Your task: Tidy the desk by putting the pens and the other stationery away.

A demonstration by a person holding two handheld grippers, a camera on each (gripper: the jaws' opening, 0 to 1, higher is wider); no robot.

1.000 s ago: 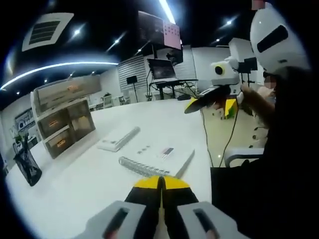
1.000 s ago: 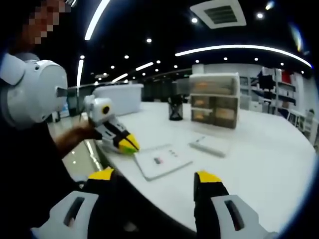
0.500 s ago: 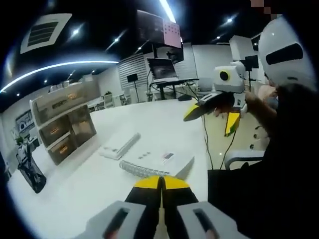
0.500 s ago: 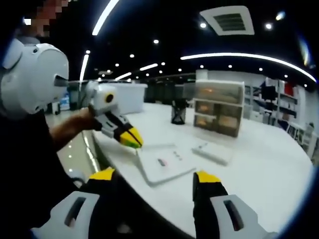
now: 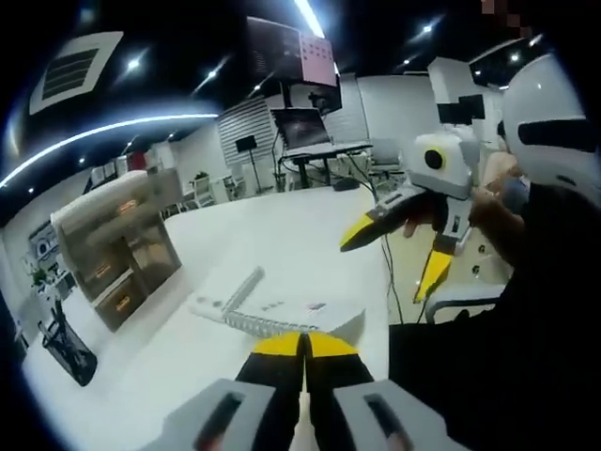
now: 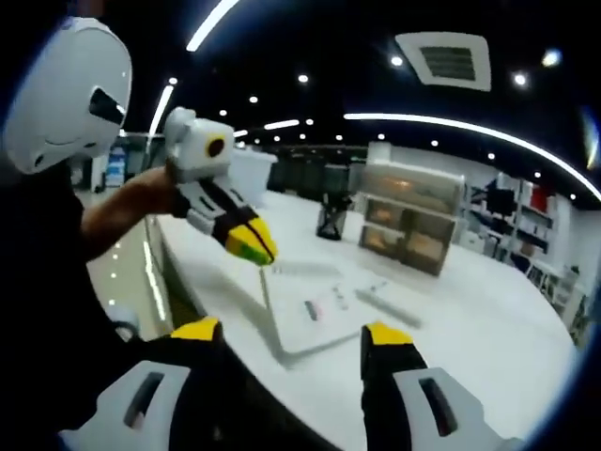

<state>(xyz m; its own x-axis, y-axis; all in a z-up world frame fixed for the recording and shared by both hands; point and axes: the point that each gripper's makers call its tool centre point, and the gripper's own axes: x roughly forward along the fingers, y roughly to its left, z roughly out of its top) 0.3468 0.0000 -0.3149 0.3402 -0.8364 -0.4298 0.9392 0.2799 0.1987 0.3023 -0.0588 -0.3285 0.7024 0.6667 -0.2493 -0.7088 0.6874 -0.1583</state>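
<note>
A white spiral notebook (image 5: 299, 316) (image 6: 315, 315) lies near the front edge of the white desk (image 5: 282, 225), with a flat white case (image 5: 230, 291) (image 6: 390, 305) just beyond it. Further back, a black mesh pen holder (image 5: 66, 346) (image 6: 331, 218) stands beside a clear drawer unit (image 5: 117, 249) (image 6: 413, 225). My left gripper (image 5: 302, 344) is shut with nothing seen between its jaws, and it hovers above the notebook's near side (image 6: 250, 244). My right gripper (image 6: 291, 333) is open and empty; in the left gripper view it (image 5: 392, 261) hangs off the desk's right edge.
The person holding both grippers stands at the desk's front edge, their dark sleeve (image 5: 488, 338) close to it. A laptop on a stand (image 5: 300, 132) sits past the desk's far end. A white bin (image 6: 252, 174) stands far back. The desk's bare surface (image 6: 488, 329) stretches beyond the case.
Both views have tilted and shifted with the hands. The right gripper shows lower and nearer in the left gripper view. The left gripper shows higher in the right gripper view. Jaw states are unchanged.
</note>
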